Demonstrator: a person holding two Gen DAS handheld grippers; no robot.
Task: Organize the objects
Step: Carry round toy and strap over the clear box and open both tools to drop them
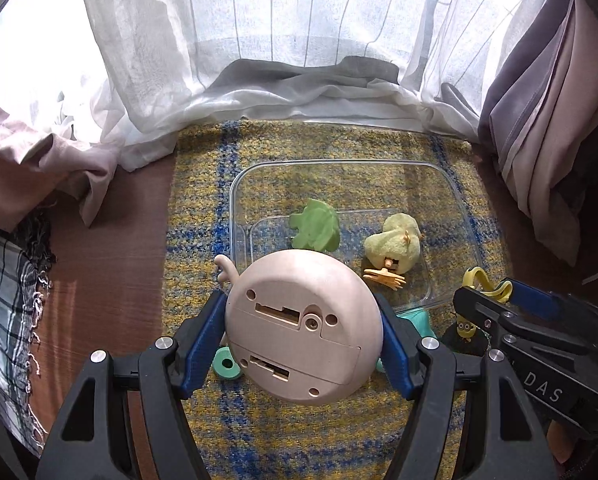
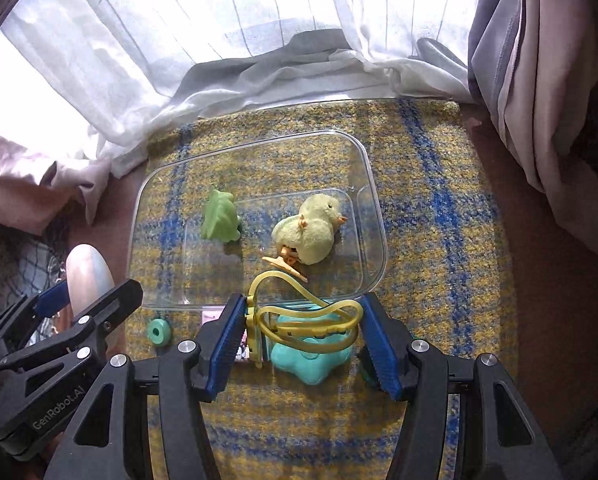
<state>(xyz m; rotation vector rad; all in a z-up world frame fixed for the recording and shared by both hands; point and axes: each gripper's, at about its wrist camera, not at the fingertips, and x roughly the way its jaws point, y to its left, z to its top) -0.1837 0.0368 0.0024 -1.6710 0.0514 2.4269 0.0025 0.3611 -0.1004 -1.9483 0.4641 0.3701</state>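
My left gripper (image 1: 301,336) is shut on a round beige plastic toy (image 1: 303,332), its underside with screw holes facing me, held above the rug just before the clear plastic bin (image 1: 243,184). In the bin lie a green frog toy (image 1: 315,228) and a yellow-green plush chick (image 1: 395,246). My right gripper (image 2: 303,336) holds a yellow looped-strap item (image 2: 307,312) between its blue pads, near the bin's (image 2: 375,208) front edge, over a teal toy (image 2: 311,360). The frog (image 2: 219,220) and chick (image 2: 311,232) show there too.
A teal ring (image 2: 158,332) lies on the yellow-and-blue rug (image 2: 431,200) left of my right gripper. A small minion figure (image 1: 465,328) sits near the right gripper. White curtains (image 1: 259,40) hang behind; grey-pink drapes (image 1: 547,120) at the right; wood floor (image 1: 111,260) at the left.
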